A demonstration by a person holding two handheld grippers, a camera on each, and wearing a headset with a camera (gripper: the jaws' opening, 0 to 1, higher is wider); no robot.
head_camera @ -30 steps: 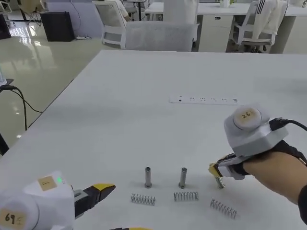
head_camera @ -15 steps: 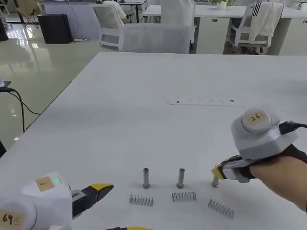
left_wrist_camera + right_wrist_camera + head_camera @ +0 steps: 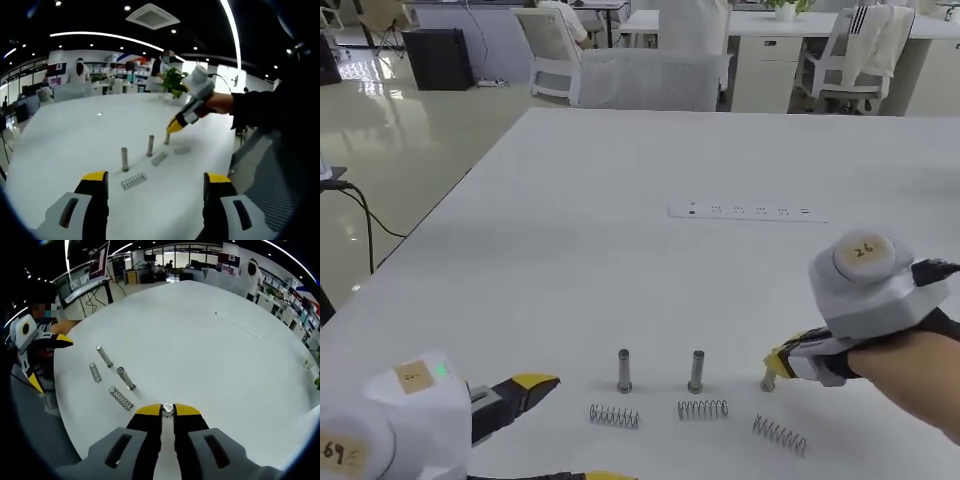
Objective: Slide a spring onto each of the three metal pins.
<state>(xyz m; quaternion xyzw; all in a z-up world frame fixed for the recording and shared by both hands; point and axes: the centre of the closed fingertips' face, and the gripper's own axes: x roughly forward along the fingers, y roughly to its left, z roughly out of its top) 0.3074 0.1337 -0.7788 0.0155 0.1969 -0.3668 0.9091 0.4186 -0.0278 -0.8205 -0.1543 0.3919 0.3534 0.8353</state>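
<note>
A broad white surface [image 3: 620,200] stretches away from me, with office chairs [image 3: 650,75] past its far edge and a power strip [image 3: 745,211] set flat farther up.

In the head view, the left pin [image 3: 624,370] and the middle pin [image 3: 697,371] stand upright, apart from each other. The left spring [image 3: 614,416] and the middle spring [image 3: 703,409] lie just in front of them, and the right spring [image 3: 779,434] lies slanted off to the right. My right tool [image 3: 770,370] is clamped on the third pin [image 3: 769,381], held upright beside the middle pin. I cannot tell whether its foot touches the surface. My left tool [image 3: 558,430] sits low on the left, jaws wide, holding nothing.

In the left gripper view, the yellow tips stand far apart. The left spring lies just beyond them, and the pins line up behind it.

In the right gripper view, the tips pinch the third pin's round head. The other two pins and two springs lie to the left.
</note>
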